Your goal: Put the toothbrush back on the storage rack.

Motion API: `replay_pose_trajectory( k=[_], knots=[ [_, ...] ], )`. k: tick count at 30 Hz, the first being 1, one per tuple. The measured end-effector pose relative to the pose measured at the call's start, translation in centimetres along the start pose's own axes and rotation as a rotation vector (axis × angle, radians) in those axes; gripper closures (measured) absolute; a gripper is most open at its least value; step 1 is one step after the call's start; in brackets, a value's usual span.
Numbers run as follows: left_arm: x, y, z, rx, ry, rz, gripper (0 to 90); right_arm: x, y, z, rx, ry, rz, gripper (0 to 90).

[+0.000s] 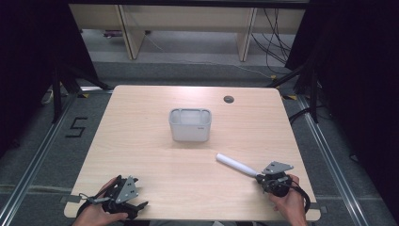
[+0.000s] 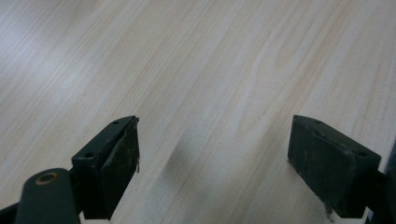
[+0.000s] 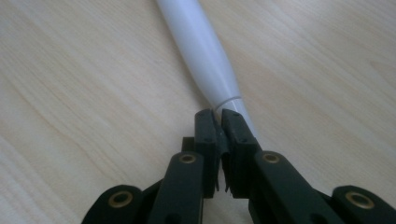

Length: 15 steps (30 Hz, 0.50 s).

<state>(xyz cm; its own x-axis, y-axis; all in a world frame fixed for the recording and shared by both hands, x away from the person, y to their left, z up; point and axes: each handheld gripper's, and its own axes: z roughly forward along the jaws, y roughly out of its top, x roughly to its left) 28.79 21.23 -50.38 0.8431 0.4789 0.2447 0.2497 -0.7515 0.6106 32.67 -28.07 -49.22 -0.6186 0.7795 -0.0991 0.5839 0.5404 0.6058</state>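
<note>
Your right tongs (image 3: 219,116) pinch the narrow end of a white tube (image 3: 201,46) lying on the surface (image 1: 141,141); your left tongs (image 2: 212,163) gape wide, empty.

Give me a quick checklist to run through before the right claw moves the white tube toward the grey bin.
1. Right claw grip on the white tube: jaws closed at its narrow end; how firm, cannot tell.
2. Tube off the table: cannot tell; it looks low, near the wood.
3. Path to the grey bin: ok, bare tabletop lies between them.
4. Bin upright and open on top: ok.
5. Left claw out of the way: ok, jaws apart over bare wood at the near left corner.
6. Room inside the bin: cannot tell, its inside is not clearly seen.
</note>
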Motion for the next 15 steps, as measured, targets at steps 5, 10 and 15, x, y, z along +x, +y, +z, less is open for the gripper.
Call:
replay_pose_trajectory(
  k=[5, 10, 15],
  knots=[
    [-0.1, 0.0, 0.1, -0.012, 0.004, -0.013, 16.4, -0.5, 0.4, 0.4, 0.006, -0.025, -0.009, 86.5],
    [0.0, 0.0, 0.0, 0.004, -0.004, 0.002, 16.4, -0.9, 0.9, 0.9, 0.015, -0.045, -0.004, 86.6],
    [0.0, 0.0, 0.0, 0.004, -0.004, 0.002, 16.4, -1.4, 1.4, 1.4, 0.017, -0.060, -0.008, 86.7]
  ],
)
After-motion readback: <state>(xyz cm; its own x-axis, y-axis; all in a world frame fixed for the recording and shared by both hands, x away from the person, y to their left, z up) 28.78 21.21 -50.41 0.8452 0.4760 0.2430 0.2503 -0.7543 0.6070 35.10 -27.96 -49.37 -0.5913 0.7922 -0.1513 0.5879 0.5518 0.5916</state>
